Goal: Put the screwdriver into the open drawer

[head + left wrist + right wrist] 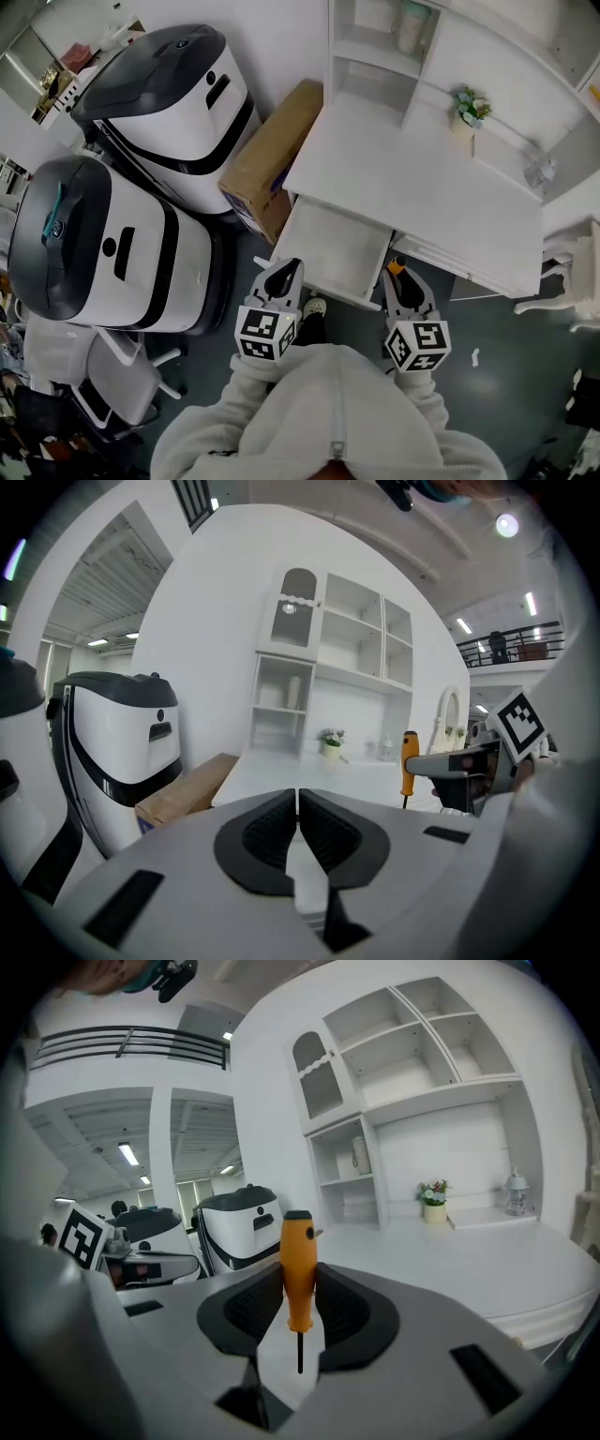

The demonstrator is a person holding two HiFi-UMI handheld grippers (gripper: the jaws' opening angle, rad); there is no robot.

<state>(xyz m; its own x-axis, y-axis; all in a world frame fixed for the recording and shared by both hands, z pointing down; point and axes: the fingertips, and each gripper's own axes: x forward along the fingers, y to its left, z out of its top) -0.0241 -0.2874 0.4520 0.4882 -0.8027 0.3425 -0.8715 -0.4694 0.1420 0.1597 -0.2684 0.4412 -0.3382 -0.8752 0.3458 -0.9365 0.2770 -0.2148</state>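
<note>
**Screwdriver in hand, drawer just ahead**

The right gripper (401, 284) is closed partway on the orange-handled screwdriver (298, 1269). The screwdriver stands upright between its pads, with the thin metal shaft pointing down. The left gripper (297, 813) has its pads together and holds nothing. Both hover at the front rim of the open white drawer (328, 246), which is pulled out under the front left corner of the white bench (403, 178). The step in hand looks like the carry to the drawer. Next, the right gripper should move over the drawer's bare floor, lower, and release.
</note>
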